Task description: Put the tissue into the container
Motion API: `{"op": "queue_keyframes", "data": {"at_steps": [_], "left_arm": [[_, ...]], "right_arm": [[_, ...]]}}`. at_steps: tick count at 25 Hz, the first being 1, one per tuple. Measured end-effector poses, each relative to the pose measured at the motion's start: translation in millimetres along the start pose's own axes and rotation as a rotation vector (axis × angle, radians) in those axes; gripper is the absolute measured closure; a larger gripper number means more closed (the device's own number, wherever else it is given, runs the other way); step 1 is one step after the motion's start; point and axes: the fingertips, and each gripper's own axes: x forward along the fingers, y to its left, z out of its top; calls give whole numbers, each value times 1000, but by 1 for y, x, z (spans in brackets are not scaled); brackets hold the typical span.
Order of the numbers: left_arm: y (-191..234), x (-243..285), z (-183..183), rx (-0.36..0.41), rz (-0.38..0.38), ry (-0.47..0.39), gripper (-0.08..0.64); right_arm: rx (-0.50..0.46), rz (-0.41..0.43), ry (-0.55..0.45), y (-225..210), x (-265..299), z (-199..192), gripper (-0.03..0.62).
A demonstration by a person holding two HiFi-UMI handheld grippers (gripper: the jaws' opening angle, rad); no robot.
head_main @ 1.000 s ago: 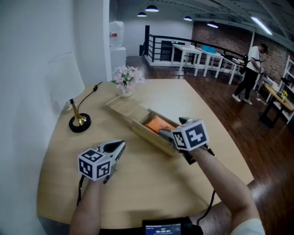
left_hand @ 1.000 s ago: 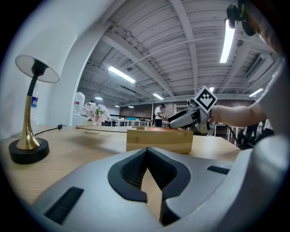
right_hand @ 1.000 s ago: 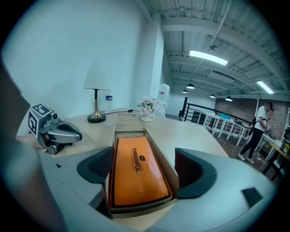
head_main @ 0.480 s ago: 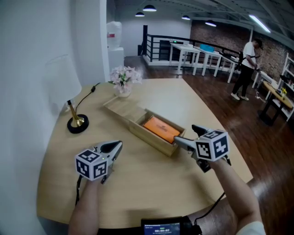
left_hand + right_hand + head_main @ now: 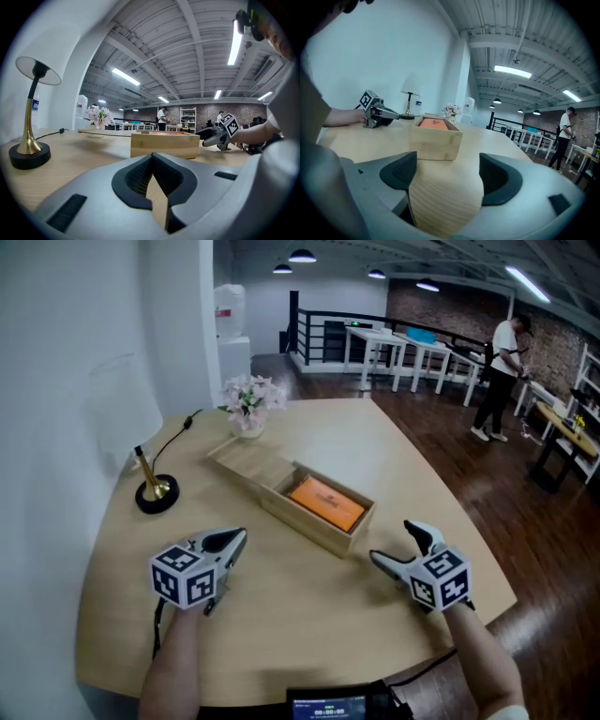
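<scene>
An orange tissue pack (image 5: 324, 502) lies flat inside the open wooden box (image 5: 328, 532) at mid-table; its slid-back lid (image 5: 249, 463) reaches toward the flowers. My right gripper (image 5: 395, 543) hovers just right of the box's near end, open and empty; in the right gripper view the box (image 5: 436, 143) stands ahead of the gripper (image 5: 447, 171), apart from it. My left gripper (image 5: 232, 540) rests low at the front left, shut on nothing, well apart from the box. In the left gripper view, the box (image 5: 164, 145) lies beyond the left gripper (image 5: 151, 161).
A brass lamp (image 5: 150, 488) with a cord stands at the far left by the wall. A vase of pink flowers (image 5: 249, 405) sits behind the box. The round table's edge (image 5: 487, 568) runs close to my right gripper. A person (image 5: 497, 381) stands far off by white tables.
My right gripper has drawn back from over the box toward the front right, empty, leaving the orange pack uncovered in the box. The left gripper has hardly moved.
</scene>
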Motion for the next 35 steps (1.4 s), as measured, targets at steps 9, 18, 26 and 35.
{"op": "queue_keyframes", "data": {"at_steps": [9, 18, 26, 35], "left_arm": [[-10, 1, -5, -2, -40, 37, 555], [-17, 0, -6, -1, -61, 50, 555], [-17, -2, -5, 1, -59, 31, 555], [-15, -1, -6, -2, -48, 41, 555]], "right_arm": [[315, 25, -164, -18, -7, 0, 172], [290, 62, -156, -11, -4, 0, 172], [283, 63, -164, -10, -5, 1, 173], [271, 110, -158, -3, -4, 2, 173]]}}
